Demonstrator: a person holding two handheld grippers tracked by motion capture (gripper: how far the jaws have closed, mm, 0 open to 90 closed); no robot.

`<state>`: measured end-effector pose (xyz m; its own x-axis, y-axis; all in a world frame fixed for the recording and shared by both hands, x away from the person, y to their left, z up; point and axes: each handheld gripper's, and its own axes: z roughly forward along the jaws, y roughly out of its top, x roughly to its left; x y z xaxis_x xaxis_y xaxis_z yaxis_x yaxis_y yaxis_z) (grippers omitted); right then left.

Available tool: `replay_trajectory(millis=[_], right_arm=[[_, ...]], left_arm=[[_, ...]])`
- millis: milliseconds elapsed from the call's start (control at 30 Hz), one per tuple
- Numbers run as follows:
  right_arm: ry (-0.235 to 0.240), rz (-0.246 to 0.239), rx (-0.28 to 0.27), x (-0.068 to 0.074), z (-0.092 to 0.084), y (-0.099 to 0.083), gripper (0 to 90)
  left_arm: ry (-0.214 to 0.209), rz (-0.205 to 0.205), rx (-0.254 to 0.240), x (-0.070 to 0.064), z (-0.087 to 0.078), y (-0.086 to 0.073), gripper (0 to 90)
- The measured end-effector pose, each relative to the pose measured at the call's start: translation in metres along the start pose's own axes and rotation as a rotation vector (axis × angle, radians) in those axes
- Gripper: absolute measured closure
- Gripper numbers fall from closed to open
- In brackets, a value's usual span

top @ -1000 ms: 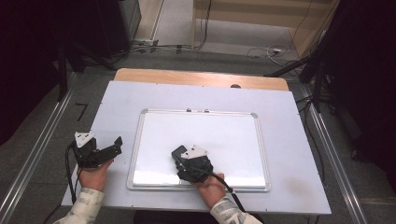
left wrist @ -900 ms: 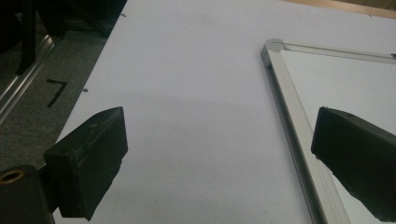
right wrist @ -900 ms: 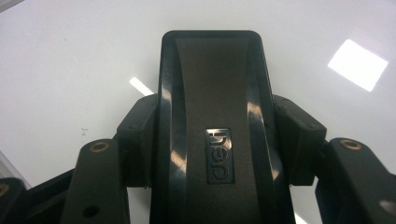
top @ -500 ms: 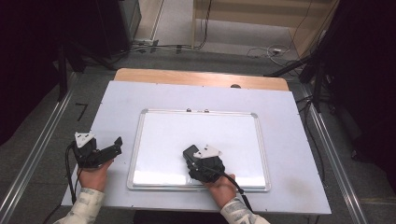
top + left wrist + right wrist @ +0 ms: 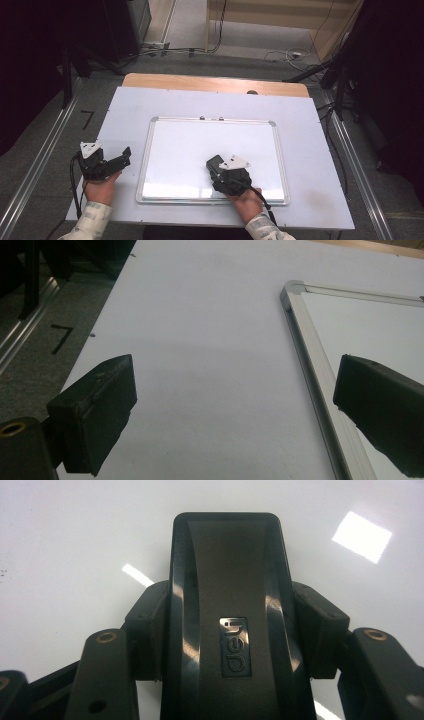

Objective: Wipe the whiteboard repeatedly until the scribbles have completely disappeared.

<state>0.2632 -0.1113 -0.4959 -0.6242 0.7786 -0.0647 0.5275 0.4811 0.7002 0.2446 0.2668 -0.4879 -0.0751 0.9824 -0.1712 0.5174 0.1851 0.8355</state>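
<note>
Two hand-held grippers: one works, one waits.
Right hand-held gripper point(image 5: 216, 167): clamped around black eraser point(image 5: 230, 615), flat against whiteboard point(image 5: 175, 150) for wiping.
Left hand-held gripper point(image 5: 120, 157): jaws apart, empty, parked over tabletop point(image 5: 200, 340).

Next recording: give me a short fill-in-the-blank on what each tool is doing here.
1. The right tool is shut on a black ____, seen in the right gripper view.
2. That item lies over the ____, whose frame is silver.
3. The left tool stands ____, with nothing between its jaws.

Missing words: eraser; whiteboard; open
</note>
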Motion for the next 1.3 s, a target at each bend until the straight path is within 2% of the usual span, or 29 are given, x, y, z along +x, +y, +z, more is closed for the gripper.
replay_trajectory(millis=[233, 533, 1300], right_arm=[[-0.011, 0.011, 0.000, -0.009, -0.004, -0.005, 38.5], [-0.035, 0.033, 0.001, -0.028, -0.013, -0.015, 38.5], [-0.069, 0.074, 0.002, -0.049, -0.022, -0.026, 38.5]], left_arm=[[0.000, -0.003, -0.001, 0.000, 0.000, 0.000, 4.2], [0.000, 0.001, 0.000, 0.000, 0.000, 0.000, 4.1], [0.000, 0.003, 0.001, 0.000, 0.000, 0.000, 4.1]])
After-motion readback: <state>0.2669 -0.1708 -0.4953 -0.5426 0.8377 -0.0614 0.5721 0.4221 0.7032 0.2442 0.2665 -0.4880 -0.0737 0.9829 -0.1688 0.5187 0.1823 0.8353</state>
